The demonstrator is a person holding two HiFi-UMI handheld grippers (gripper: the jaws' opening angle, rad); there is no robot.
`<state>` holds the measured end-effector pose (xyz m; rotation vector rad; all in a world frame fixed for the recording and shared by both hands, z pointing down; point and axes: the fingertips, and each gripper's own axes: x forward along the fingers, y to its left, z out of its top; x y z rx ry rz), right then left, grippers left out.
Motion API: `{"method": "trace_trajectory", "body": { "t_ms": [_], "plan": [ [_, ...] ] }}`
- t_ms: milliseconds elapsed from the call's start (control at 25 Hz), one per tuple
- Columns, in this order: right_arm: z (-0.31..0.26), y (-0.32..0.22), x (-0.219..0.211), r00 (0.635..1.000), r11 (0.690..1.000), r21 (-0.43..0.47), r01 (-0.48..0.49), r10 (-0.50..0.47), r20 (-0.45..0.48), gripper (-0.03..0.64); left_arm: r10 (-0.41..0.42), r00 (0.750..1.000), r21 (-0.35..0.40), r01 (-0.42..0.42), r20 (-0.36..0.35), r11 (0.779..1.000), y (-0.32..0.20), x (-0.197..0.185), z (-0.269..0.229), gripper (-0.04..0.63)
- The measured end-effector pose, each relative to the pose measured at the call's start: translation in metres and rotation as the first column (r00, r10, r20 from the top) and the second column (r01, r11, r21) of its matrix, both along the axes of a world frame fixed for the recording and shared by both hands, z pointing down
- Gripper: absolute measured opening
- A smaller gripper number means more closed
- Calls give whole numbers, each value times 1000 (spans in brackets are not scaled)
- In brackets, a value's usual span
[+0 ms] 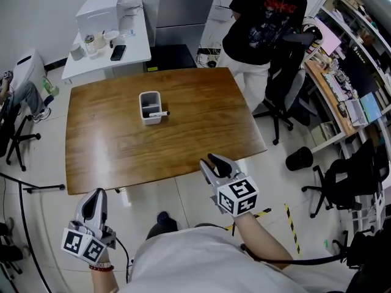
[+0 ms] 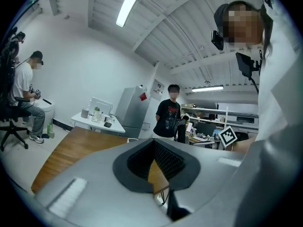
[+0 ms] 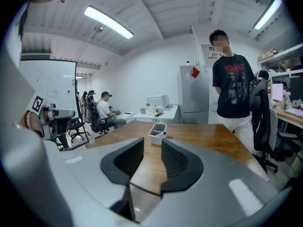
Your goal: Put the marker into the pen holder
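Note:
A white pen holder (image 1: 149,106) stands on the wooden table (image 1: 201,121), left of its middle. A marker (image 1: 159,113) with a black cap lies tilted across the holder's near right rim. The right gripper view shows the same holder (image 3: 157,132) and marker (image 3: 164,134) far ahead. My right gripper (image 1: 211,160) hovers at the table's front edge, open, with nothing between its fingers (image 3: 176,161). My left gripper (image 1: 96,195) hangs below and in front of the table's left corner, its fingertips (image 2: 150,150) together and empty.
A person in a black T-shirt (image 1: 264,17) stands beyond the table's far right corner, next to a black office chair (image 1: 287,84). A white side table (image 1: 107,44) with a box stands behind. A black bin (image 1: 299,159) and cluttered shelves (image 1: 348,72) are at the right.

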<state>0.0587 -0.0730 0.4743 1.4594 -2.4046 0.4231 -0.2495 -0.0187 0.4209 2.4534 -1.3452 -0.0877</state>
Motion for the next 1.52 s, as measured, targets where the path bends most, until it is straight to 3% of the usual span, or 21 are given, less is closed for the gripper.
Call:
{"method": "trace_trajectory", "body": {
  "t_ms": [200,480,920,1040,1200,1400,1520],
  "plan": [
    [-48,41,9,996,989,131,68,-76,55,107,23,1000,1,-23,-1,1000,37,44,-5,-7],
    [-66,130,61,991,978,184,102,-115,62,106,86,996,52,-86,0,995,107,132,-24,-7],
    [-47,238,61,968,967,172,190,-214,132,97,13,999,23,-13,30,1000,232,155,-9,-8],
    [-54,261,65,969,969,176,172,-198,146,92,41,999,3,-41,36,999,249,157,-10,-8],
    [-77,265,79,979,965,235,114,-150,138,72,108,993,32,-110,43,993,234,173,-19,-8],
    [-90,280,79,982,967,233,102,-135,129,66,256,966,135,-257,23,957,233,220,-67,-6],
    [-89,278,54,979,964,233,131,-163,124,66,273,962,150,-272,12,951,241,216,-72,-8]
  ]
}}
